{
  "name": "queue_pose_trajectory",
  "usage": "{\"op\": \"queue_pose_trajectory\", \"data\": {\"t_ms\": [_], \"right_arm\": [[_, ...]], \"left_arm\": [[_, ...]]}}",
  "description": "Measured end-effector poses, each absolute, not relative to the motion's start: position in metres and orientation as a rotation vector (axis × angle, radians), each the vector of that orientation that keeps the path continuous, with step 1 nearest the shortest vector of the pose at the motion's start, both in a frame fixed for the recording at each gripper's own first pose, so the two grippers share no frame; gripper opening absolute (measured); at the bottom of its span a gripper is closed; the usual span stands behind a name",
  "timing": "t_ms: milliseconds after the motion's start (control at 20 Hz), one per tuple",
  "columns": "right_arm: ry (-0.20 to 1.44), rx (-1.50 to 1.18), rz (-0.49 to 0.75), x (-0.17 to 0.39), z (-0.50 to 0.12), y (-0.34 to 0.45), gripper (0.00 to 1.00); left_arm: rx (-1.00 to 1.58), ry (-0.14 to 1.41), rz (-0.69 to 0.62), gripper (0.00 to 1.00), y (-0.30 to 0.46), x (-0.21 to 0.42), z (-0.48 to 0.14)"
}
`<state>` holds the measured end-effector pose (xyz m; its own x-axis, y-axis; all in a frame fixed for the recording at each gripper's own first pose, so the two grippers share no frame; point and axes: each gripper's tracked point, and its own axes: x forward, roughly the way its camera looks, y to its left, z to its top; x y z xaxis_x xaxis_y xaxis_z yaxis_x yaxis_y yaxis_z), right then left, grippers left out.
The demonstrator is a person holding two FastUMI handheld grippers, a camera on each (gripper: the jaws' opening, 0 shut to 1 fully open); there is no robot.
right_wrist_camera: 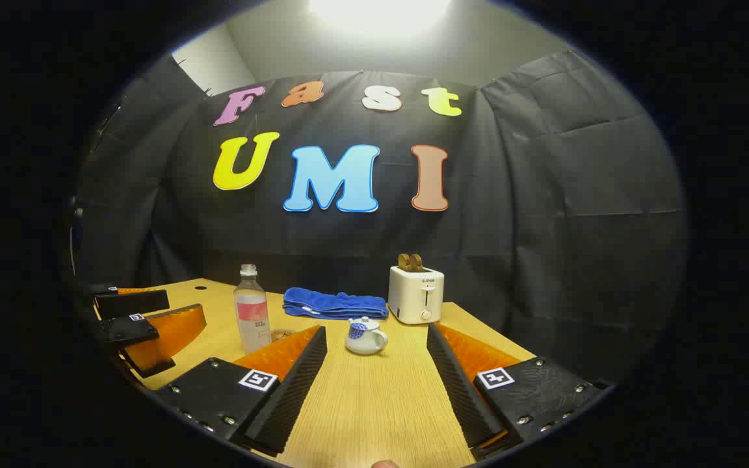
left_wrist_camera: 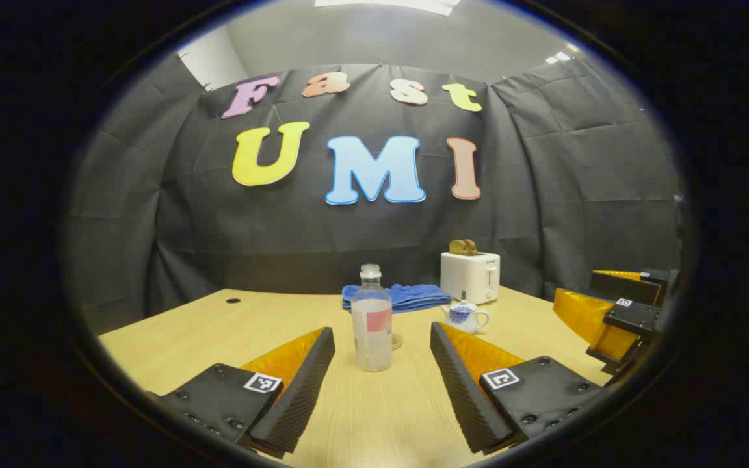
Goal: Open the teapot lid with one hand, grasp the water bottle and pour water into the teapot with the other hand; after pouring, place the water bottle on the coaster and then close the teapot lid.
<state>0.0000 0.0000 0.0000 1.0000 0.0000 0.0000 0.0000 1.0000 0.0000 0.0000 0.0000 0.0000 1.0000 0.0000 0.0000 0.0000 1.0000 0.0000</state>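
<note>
Standing upright on the table (left_wrist_camera: pixel 186 338), the bottle (left_wrist_camera: pixel 371 322) has no cap and holds clear water; in the left gripper view it lies straight ahead, between the two spread fingers of the left gripper (left_wrist_camera: pixel 382 364), which is wide open and grips nothing, its fingers clear of the bottle on both sides. Just behind the bottle's base a small round coaster (left_wrist_camera: pixel 397 340) peeks out, mostly hidden. To the bottle's right sits the teapot (left_wrist_camera: pixel 467 316), white with a blue pattern, its lid on. Behind these lie a folded blue towel (left_wrist_camera: pixel 400 296) and a white toaster (left_wrist_camera: pixel 471 276) with bread in its slots, both near the booth wall. In the right gripper view the right gripper (right_wrist_camera: pixel 376 364) is likewise wide open and empty, with the teapot (right_wrist_camera: pixel 366 336) straight ahead between its fingers, well apart from them, handle toward the right. The bottle (right_wrist_camera: pixel 251 318) stands left of the teapot, and the left gripper (right_wrist_camera: pixel 144 325) shows at the far left edge, above the table.
</note>
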Motion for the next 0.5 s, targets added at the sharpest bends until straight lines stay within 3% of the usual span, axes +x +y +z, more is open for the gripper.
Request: {"op": "queue_pose_trajectory", "data": {"t_ms": [500], "right_arm": [[-0.045, 0.017, 0.058, 0.053, 0.021, 0.022, 0.96]], "left_arm": [[0.018, -0.003, -0.032, 1.00, 0.000, 0.036, 0.001]]}}
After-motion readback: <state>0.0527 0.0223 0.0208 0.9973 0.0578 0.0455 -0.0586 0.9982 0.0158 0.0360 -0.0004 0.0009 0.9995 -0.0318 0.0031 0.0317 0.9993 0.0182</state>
